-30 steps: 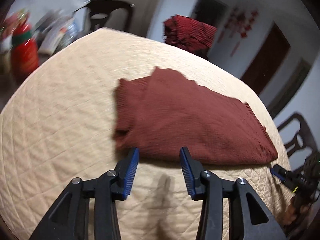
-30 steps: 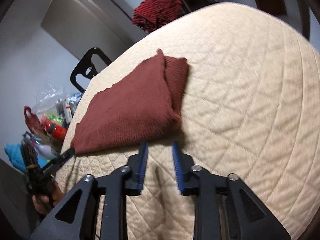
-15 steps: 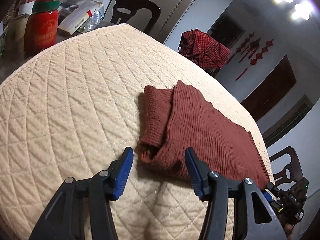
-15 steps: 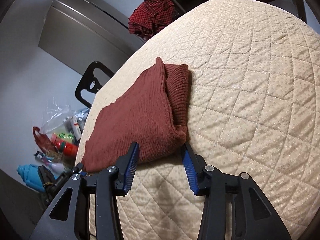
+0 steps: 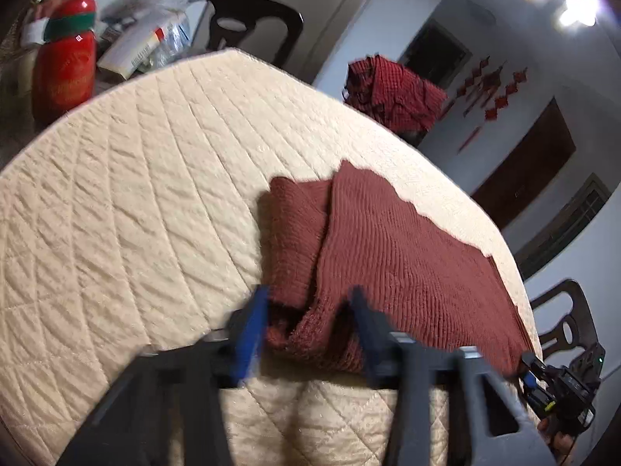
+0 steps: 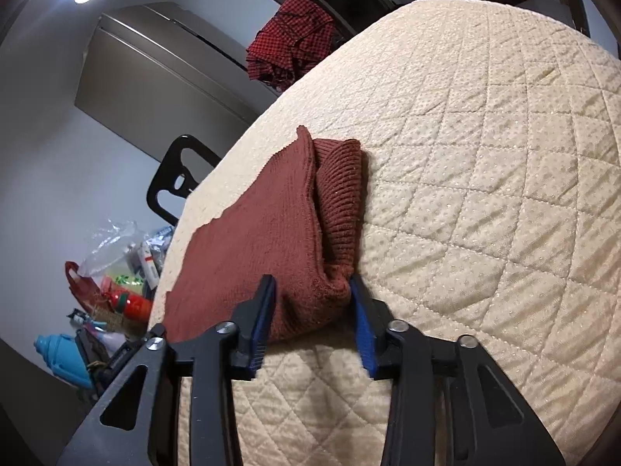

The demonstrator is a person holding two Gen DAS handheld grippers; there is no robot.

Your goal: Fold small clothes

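A dark red ribbed knit garment [image 5: 392, 256] lies partly folded on the round table's cream quilted cover [image 5: 128, 209]. My left gripper [image 5: 306, 306] is open, its blue-padded fingers either side of the garment's near corner, where the fabric bunches up. In the right wrist view the same garment [image 6: 268, 233] shows from its other end. My right gripper [image 6: 312, 295] is open with its fingers either side of that end's folded corner. The right gripper [image 5: 559, 384] also shows at the lower right of the left wrist view.
A red checked cloth [image 5: 392, 93] hangs over a chair beyond the table's far edge. Black chairs [image 5: 252, 31] stand around the table. A red bottle [image 5: 64, 66] and bags of clutter [image 6: 116, 272] sit on a side surface to the left.
Both grippers have moved forward onto the garment's two near corners, so the fabric now sits between each pair of fingers. The left view is blurred by motion.
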